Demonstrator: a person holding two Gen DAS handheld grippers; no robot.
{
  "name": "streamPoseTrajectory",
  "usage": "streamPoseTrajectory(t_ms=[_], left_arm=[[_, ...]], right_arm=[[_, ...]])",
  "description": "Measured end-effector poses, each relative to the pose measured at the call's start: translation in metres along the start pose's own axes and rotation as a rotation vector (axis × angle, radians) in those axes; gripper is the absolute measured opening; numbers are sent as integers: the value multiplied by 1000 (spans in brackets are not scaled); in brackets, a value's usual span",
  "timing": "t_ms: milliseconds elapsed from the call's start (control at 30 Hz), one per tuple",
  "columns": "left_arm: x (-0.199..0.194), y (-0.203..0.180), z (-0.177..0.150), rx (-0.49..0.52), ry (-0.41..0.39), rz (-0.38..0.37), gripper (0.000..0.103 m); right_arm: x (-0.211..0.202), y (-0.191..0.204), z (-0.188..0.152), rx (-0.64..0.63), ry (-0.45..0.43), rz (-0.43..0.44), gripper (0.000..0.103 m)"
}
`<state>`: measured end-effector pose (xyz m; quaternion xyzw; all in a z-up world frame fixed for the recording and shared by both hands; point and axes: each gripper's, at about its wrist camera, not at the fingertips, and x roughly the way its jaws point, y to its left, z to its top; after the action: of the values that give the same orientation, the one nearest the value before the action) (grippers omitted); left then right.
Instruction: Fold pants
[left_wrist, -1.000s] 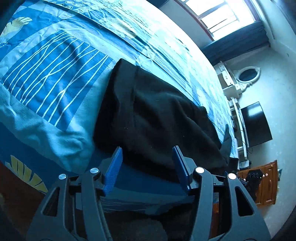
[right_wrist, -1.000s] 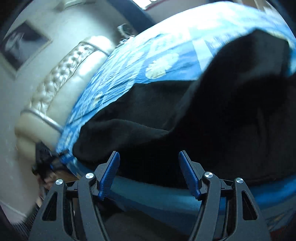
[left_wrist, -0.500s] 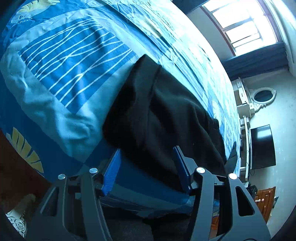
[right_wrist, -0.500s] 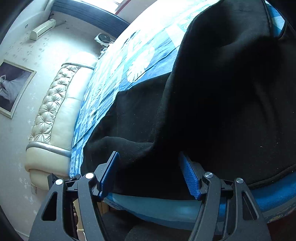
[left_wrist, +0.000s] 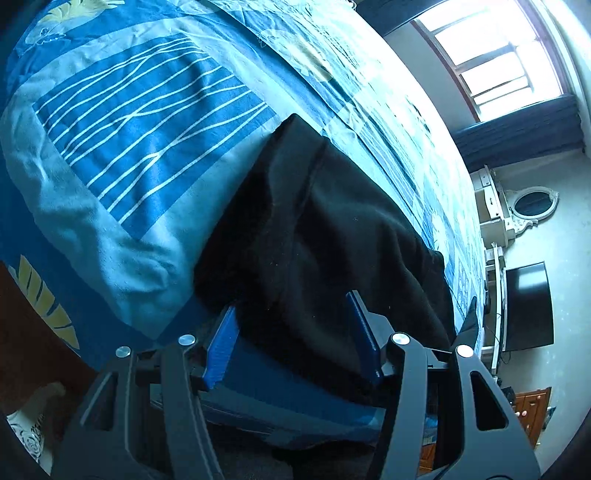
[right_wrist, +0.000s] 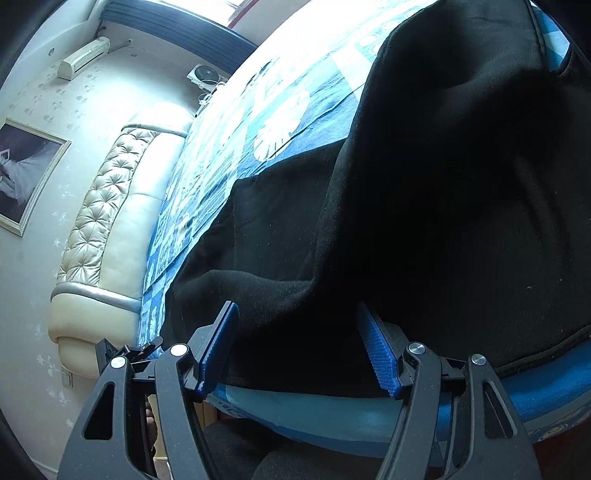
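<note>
Black pants (left_wrist: 332, 236) lie folded over on the blue patterned bedspread (left_wrist: 122, 122), near the bed's front edge. My left gripper (left_wrist: 291, 314) is open, its blue pads either side of the pants' near hem. In the right wrist view the pants (right_wrist: 443, 184) fill most of the frame, one layer draped over another. My right gripper (right_wrist: 299, 328) is open, its blue pads either side of the near fold at the bed's edge. Neither gripper grips the cloth.
A cream tufted headboard (right_wrist: 110, 221) and a framed picture (right_wrist: 22, 173) stand at the left in the right wrist view. A window (left_wrist: 491, 62), a black TV (left_wrist: 528, 306), a white dresser with an oval mirror (left_wrist: 532, 203) and a wooden cabinet (left_wrist: 532, 413) lie beyond the bed.
Both grippers have moved in closer to the pants' near edge, and the views have tilted. Both stay open.
</note>
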<state>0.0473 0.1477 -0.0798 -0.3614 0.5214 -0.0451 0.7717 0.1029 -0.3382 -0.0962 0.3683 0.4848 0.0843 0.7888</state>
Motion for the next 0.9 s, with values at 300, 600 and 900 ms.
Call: streamPoseTrajectory(t_ms=[300,600,900], left_arm=[[8,-19,9,76,8,148,12],[-1,-16,13,96,5,153,11],[6,-5,8,120,20,147,12]], right_arm=[[8,4,17,14,-5,-122,41],[-23,14,0,-68,-36,-79,10],[-2,-27,-21,7,40,-43,11]])
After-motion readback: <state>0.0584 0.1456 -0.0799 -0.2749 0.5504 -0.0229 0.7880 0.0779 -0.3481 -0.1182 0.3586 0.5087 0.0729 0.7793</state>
